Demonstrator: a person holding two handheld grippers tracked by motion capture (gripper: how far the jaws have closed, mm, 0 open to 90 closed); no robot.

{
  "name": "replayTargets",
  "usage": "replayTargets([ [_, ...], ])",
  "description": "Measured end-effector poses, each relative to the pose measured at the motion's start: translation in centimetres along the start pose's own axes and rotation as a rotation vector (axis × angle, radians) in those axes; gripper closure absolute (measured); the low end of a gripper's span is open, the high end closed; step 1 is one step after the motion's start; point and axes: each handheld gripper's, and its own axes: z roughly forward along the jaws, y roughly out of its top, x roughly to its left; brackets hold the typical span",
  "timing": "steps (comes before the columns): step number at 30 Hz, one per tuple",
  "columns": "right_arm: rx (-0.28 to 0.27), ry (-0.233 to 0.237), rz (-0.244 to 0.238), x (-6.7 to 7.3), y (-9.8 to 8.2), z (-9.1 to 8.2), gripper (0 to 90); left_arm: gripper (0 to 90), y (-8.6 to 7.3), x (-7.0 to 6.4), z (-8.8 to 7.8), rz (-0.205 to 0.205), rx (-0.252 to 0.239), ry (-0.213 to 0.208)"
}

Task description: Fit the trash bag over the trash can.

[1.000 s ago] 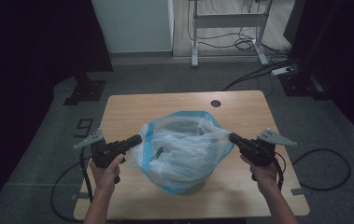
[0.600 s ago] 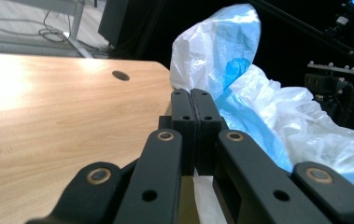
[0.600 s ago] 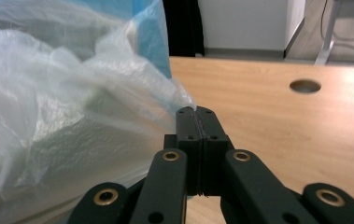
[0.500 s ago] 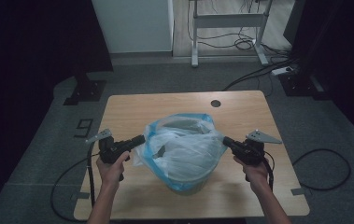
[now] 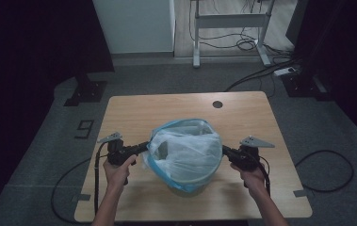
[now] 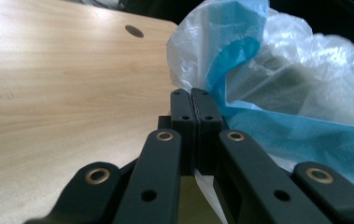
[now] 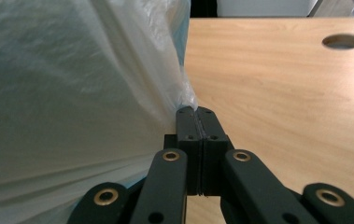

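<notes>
Wooden table [image 5: 129, 113], translucent blue-edged bag [image 5: 185, 150] over bin

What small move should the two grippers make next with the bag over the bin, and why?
Probably ease both hems a little further down. The left gripper and right gripper each pinch the plastic bag on opposite sides, jaws shut on its film. Its blue edge sits stretched open around the top of the bin, whose lower wall is uncovered.
</notes>
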Motion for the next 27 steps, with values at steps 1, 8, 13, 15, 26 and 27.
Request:
replayTargets([
  [1, 0.012, 0.003, 0.001, 0.0, -0.3, 0.1, 88.5, 88.5, -0.1, 0.0, 0.1, 0.001, 0.003, -0.001],
  [8, 0.034, 0.006, -0.006, 0.3, -2.0, 0.2, 88.5, 88.7, -1.1, 0.1, 0.1, -0.01, 0.029, 0.001],
  [13, 0.04, 0.006, 0.013, 0.0, -2.8, -0.1, 88.5, 88.7, -1.5, 0.0, 0.1, 0.0, 0.062, 0.017],
  [15, 0.039, 0.004, 0.011, 0.1, -3.0, -0.2, 88.5, 88.6, -1.7, 0.0, 0.1, -0.001, 0.083, 0.024],
  [26, 0.029, -0.03, 0.01, -0.3, -3.3, -0.5, 83.2, 87.6, -2.3, -0.6, -0.1, 0.045, 0.095, 0.034],
  [27, 0.02, -0.033, 0.011, -0.3, -3.3, -0.7, 81.2, 86.8, -2.3, -0.7, -0.3, 0.051, 0.084, 0.034],
])
